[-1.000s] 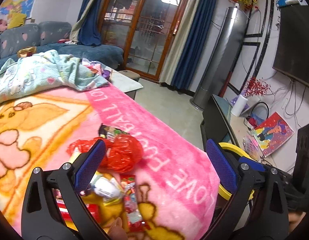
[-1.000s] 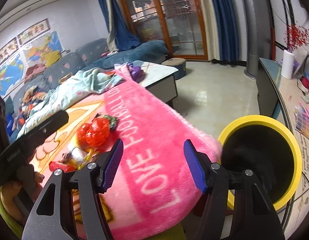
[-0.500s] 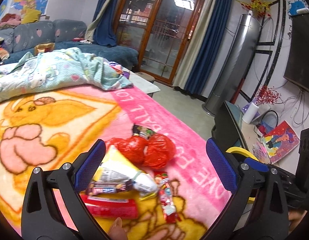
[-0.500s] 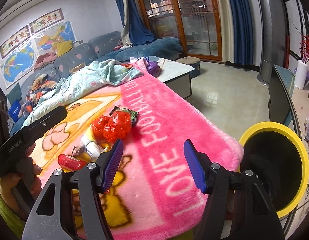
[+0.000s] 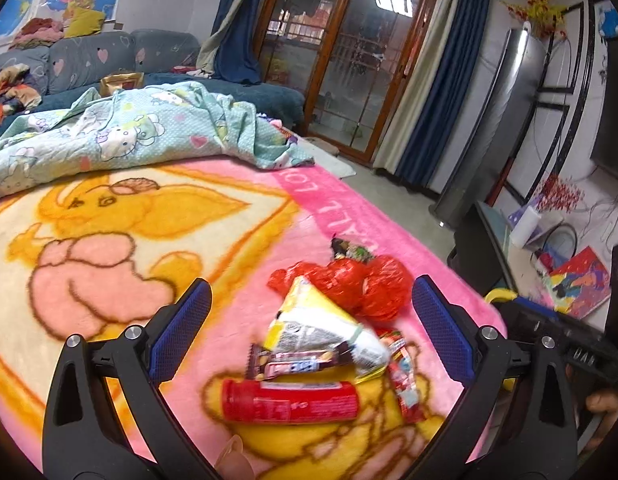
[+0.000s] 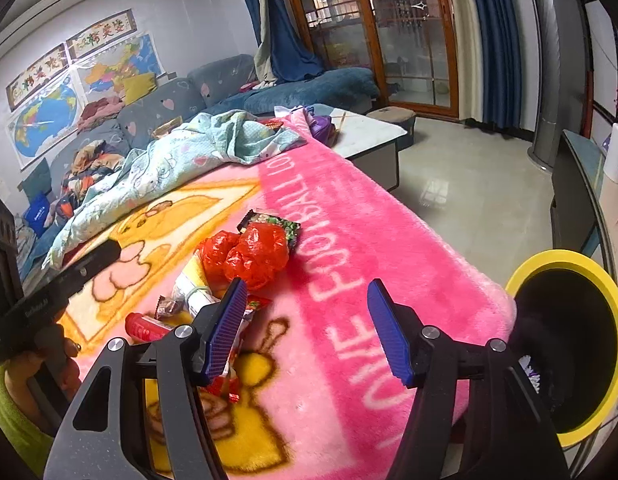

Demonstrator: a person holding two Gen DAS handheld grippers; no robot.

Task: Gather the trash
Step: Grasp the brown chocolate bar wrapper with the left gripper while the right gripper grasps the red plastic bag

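Your left gripper (image 5: 311, 326) hangs open over the trash pile (image 5: 329, 328) on the pink blanket (image 6: 349, 216); your right gripper (image 6: 307, 328) is open and empty beside it; the yellow-rimmed bin (image 6: 613, 308) stands at the blanket's edge

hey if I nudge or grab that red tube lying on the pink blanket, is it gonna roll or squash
The red tube lies on its side and looks round, so a sideways push would probably roll it, though the plush pink blanket should slow it. Its straight, undented outline suggests a stiff body that won't squash. The glossy label may be a little slippery for the jaws.
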